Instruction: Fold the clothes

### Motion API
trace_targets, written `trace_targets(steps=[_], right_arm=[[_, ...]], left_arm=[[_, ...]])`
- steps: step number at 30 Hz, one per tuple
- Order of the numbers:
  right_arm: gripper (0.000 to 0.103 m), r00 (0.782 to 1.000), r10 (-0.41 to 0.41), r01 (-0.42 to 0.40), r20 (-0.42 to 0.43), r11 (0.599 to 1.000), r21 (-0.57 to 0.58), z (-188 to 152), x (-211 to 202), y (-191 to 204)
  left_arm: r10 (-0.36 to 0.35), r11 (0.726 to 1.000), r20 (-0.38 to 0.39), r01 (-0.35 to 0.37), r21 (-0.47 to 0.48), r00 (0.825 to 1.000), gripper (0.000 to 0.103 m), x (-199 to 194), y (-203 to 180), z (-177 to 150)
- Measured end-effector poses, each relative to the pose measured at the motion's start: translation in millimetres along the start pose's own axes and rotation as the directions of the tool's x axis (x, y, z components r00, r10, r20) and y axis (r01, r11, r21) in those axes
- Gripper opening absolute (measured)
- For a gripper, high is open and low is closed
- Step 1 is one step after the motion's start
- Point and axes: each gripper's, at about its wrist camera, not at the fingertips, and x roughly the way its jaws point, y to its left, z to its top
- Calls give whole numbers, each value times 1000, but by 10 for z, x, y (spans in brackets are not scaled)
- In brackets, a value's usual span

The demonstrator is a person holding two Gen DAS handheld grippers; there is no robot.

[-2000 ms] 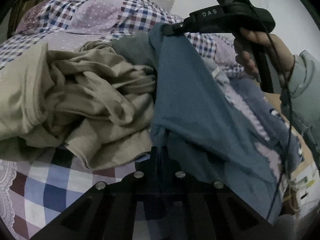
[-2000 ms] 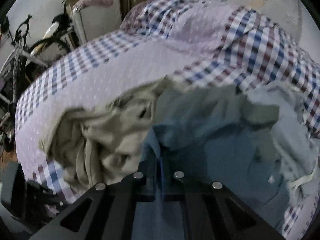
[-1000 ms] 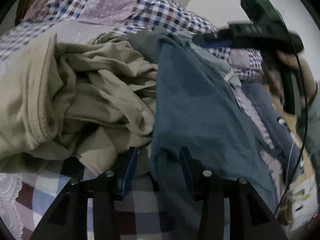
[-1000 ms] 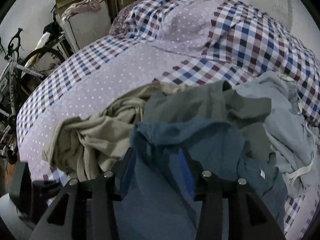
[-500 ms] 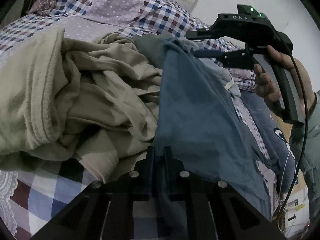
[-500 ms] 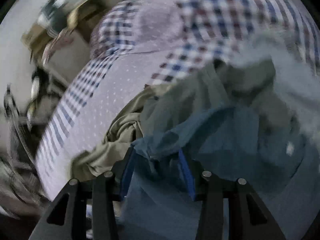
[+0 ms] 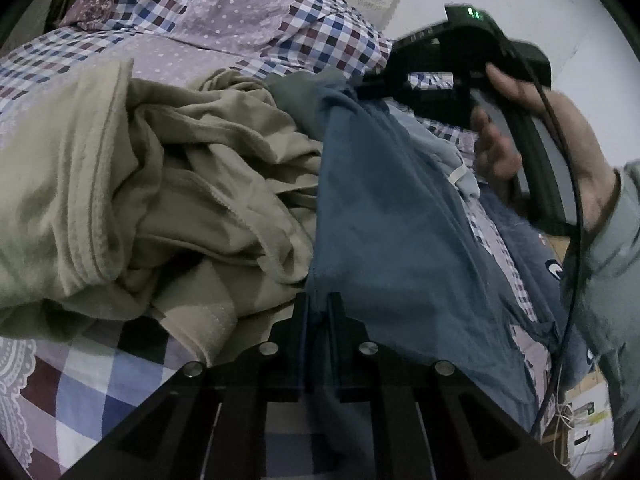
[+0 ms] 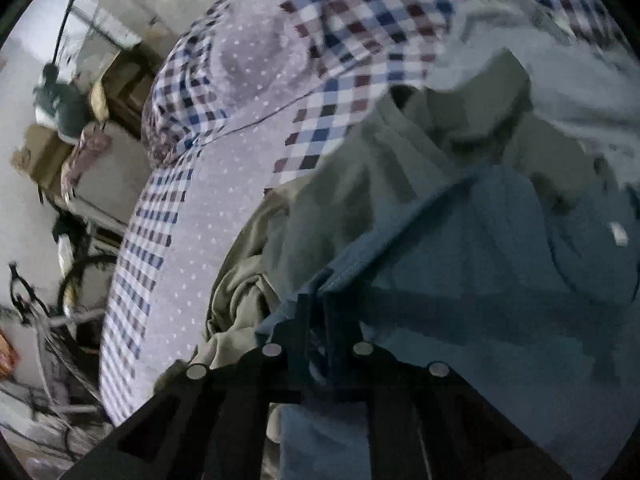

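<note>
Left wrist view: the left claw is pinched together on the near edge of the blue garment, its jaws having just closed with the cloth between them. The blue garment stretches away from this claw, up and to the right, to the right claw, which grips its far corner. A hand in a pale sleeve holds that tool. Just left of the left claw lies a crumpled beige garment, touching the blue one along its edge. Both rest on a bed with a checked and dotted cover.

Right wrist view: the right claw has just closed and is clamped on a hemmed fold of the blue garment. Beyond it lies a grey-green garment, and to its left the beige garment. A bicycle stands far left, off the bed.
</note>
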Motion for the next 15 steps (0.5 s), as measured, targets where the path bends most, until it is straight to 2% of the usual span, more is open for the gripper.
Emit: trace_targets(steps=[3,6,9,10,11,13,15], right_arm=[[0,999,-13,15,41,999,-46,177,-63,153],[0,996,-26,33,86,996,-82,344,-88,316],[0,995,-41,53,87,989,-135,414,6,437],[0,993,-81,94,85,982,-164,391,16,481],[4,988,-128,142,85,971,-194,359,23,525],[5,989,-127,141,69,953,-268,209,-42,616],[23,990,-134,143,53,956,-254,74,-121,564]], left_arm=[[-9,1000,20,9,2,1000,7,-53,-8,2],[8,1000,8,-8,6,1000,7,-31,2,-1],[14,1000,-11,-14,-9,1000,7,-9,57,-15],[13,1000,-14,-13,-13,1000,7,-7,72,-18],[12,1000,-15,-12,-15,1000,7,-7,75,-16],[9,1000,-14,-9,-19,1000,7,-12,73,-12],[10,1000,-12,-10,-16,1000,7,-21,63,-12]])
